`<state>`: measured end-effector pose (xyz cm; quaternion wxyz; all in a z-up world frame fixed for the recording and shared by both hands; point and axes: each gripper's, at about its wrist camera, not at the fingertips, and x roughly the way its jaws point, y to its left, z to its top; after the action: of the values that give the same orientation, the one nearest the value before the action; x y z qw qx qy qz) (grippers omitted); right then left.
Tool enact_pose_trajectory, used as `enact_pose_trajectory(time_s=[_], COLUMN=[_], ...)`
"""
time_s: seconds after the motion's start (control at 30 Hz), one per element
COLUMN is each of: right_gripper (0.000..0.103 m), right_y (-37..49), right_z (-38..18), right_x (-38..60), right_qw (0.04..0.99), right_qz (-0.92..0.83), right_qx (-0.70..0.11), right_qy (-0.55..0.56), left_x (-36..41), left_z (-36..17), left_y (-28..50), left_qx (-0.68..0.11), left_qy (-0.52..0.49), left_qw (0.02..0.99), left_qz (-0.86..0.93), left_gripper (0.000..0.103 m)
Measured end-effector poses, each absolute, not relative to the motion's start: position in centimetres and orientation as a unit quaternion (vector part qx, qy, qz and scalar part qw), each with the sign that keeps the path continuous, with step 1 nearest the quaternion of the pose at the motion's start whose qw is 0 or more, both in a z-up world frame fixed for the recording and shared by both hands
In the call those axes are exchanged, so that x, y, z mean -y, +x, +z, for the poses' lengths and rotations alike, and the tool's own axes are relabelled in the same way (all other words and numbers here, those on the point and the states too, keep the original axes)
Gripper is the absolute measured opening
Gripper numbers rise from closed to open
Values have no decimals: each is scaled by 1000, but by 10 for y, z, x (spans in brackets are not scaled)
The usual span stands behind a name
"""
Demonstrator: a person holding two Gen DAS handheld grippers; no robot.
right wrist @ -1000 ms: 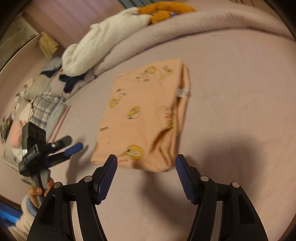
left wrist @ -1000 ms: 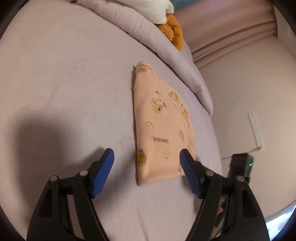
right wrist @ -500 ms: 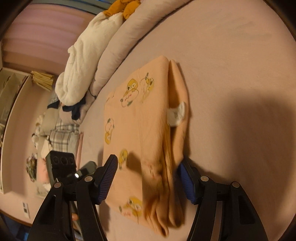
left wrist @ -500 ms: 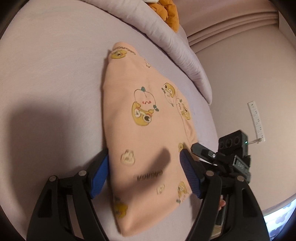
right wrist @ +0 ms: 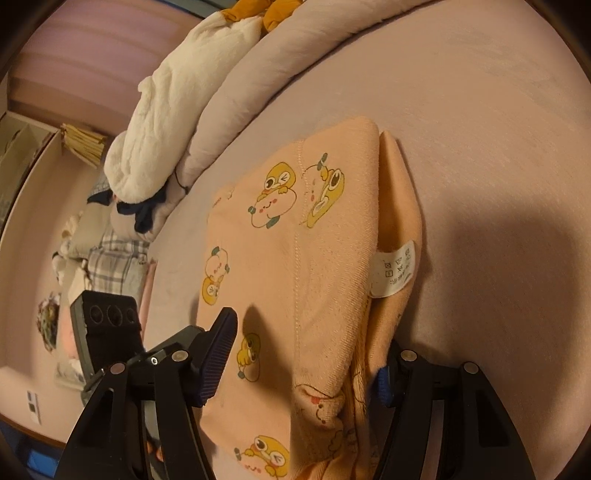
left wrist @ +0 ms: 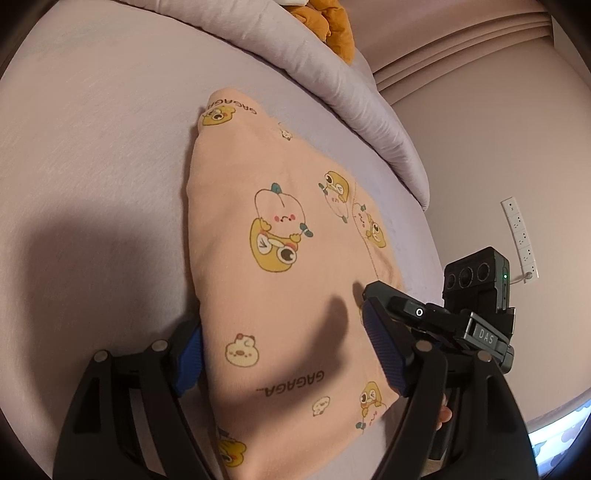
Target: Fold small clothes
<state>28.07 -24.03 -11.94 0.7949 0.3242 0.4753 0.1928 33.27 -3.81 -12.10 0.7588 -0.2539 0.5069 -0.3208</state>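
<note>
A folded peach garment (left wrist: 280, 280) with yellow cartoon prints lies on the lilac bed; it also shows in the right wrist view (right wrist: 306, 280), with a white care label (right wrist: 394, 272) at its right fold. My left gripper (left wrist: 284, 354) is open, its blue pads astride one end of the garment, one pad under the cloth's left edge. My right gripper (right wrist: 303, 365) is open and straddles the opposite end; its right pad is partly hidden under the cloth. Each gripper appears in the other's view, the right one (left wrist: 436, 325) and the left one (right wrist: 110, 332).
A rolled lilac duvet (left wrist: 332, 88) lies along the far side, with an orange plush toy (left wrist: 328, 22) and a white fluffy blanket (right wrist: 166, 114) on it. Piled clothes (right wrist: 110, 258) sit beyond the bed edge. A wall with a power strip (left wrist: 519, 236) stands close by.
Both grippers have moved in from just short of the garment, so their open jaws now straddle its two opposite ends.
</note>
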Motion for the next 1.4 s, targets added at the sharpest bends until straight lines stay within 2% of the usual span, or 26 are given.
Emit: enact_pose_trajectory(time_s=[0.9, 1.0, 1.07, 1.17, 1.27, 1.4], right_gripper=[65, 65, 64, 59, 52, 38], right_y=[289, 288, 287, 284, 280, 279], right_z=[-116, -115, -113, -109, -104, -101], right_x=[232, 227, 223, 212, 194, 185], right_qw=[807, 814, 821, 838, 864, 878], right_qz=[192, 189, 184, 161, 135, 117], right_qx=[-471, -469, -467, -465, -455, -442], right_qy=[300, 285, 272, 234, 170, 143], left_x=[53, 55, 57, 56, 58, 64], left_z=[-120, -119, -118, -119, -119, -116], left_y=[335, 334, 331, 330, 327, 322], left_qx=[-504, -503, -503, -502, -498, -486], left_qy=[-231, -217, -200, -195, -184, -156], left_qw=[772, 780, 789, 797, 808, 824], left_qz=[-312, -302, -290, -273, -257, -246], left_gripper=[76, 69, 60, 52, 45, 42])
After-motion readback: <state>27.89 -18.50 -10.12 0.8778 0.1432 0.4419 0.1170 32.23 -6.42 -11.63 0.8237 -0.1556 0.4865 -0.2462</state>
